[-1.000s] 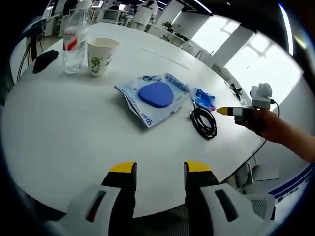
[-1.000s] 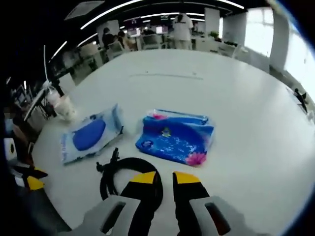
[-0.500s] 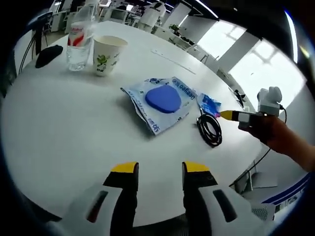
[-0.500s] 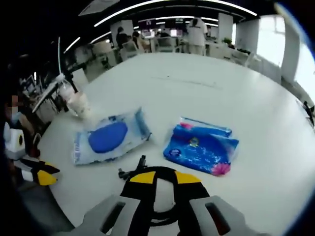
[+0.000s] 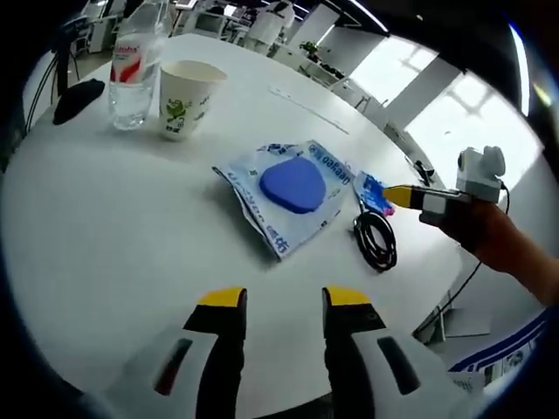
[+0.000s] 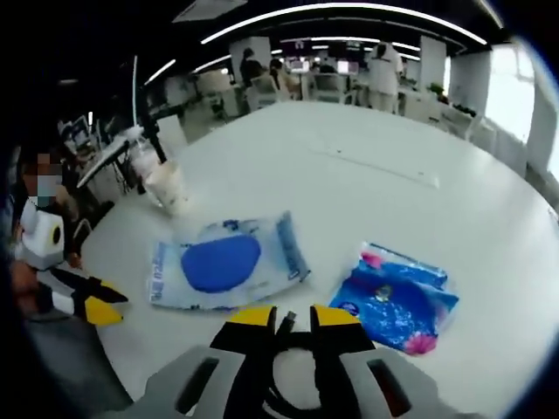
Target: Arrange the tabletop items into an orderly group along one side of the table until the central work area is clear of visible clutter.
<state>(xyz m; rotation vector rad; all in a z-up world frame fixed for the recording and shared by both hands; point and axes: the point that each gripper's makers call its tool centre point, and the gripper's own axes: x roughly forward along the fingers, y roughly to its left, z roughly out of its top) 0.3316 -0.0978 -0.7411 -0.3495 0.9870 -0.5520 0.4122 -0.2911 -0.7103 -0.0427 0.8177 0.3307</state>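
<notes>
A white round table (image 5: pixel 105 236) holds the items. In the left gripper view, my left gripper (image 5: pixel 282 301) hovers open over bare table near the front edge, with nothing between its jaws. Beyond it lie a wet-wipes pack with a blue lid (image 5: pixel 293 186), a small blue tissue pack (image 5: pixel 374 190) and a black coiled cable (image 5: pixel 376 241). My right gripper (image 5: pixel 403 196), held in a hand, hangs just above the cable. In the right gripper view, my right gripper (image 6: pixel 293 319) is open, its jaws standing either side of the cable (image 6: pixel 281 394). The wipes pack (image 6: pixel 223 266) and tissue pack (image 6: pixel 397 297) lie ahead.
A paper cup (image 5: pixel 186 98), a clear water bottle (image 5: pixel 131 70) and a dark rounded object (image 5: pixel 77 96) stand at the far left of the table. The cup (image 6: pixel 166 185) and my left gripper (image 6: pixel 87 305) sit at the left of the right gripper view. Office desks and people lie beyond.
My right gripper has moved forward over the cable coil and its jaws have spread apart around it. My left gripper has hardly moved and stays open.
</notes>
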